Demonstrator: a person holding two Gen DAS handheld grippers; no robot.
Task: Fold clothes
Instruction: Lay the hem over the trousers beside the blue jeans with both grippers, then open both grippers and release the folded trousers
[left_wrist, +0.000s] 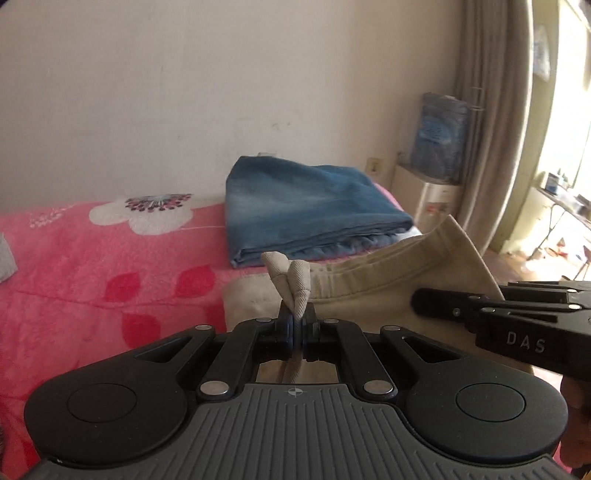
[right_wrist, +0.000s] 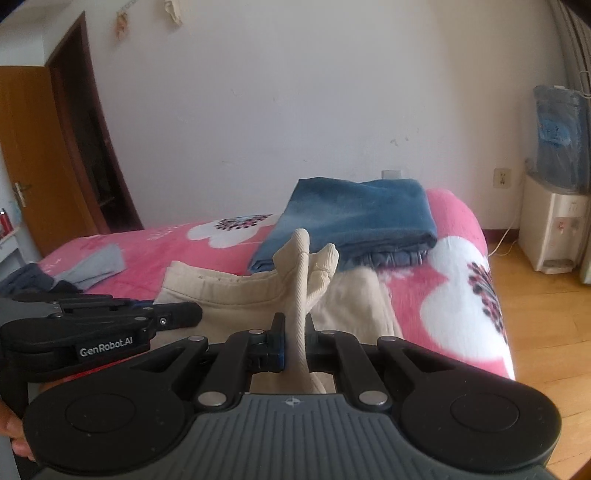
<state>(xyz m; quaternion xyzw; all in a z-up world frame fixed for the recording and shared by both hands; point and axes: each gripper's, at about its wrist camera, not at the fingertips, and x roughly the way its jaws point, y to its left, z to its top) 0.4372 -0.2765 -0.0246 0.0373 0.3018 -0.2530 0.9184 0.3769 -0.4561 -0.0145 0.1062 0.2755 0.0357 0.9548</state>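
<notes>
A beige garment (left_wrist: 373, 291) with a ribbed waistband is held up over the pink floral bed (left_wrist: 92, 266). My left gripper (left_wrist: 297, 314) is shut on a bunched fold of its edge. My right gripper (right_wrist: 295, 325) is shut on another bunched part of the same beige garment (right_wrist: 229, 291). The two grippers are close side by side: the right gripper (left_wrist: 443, 306) enters the left wrist view from the right, and the left gripper (right_wrist: 184, 317) enters the right wrist view from the left. Behind lies a folded blue garment (left_wrist: 310, 203), also visible in the right wrist view (right_wrist: 354, 218).
Grey and dark clothes (right_wrist: 92, 266) lie at the bed's left end. A water dispenser (right_wrist: 554, 229) stands at the wall to the right, beside a curtain (left_wrist: 491, 122). A wooden door (right_wrist: 44, 166) is at far left. Wooden floor (right_wrist: 546, 332) lies right of the bed.
</notes>
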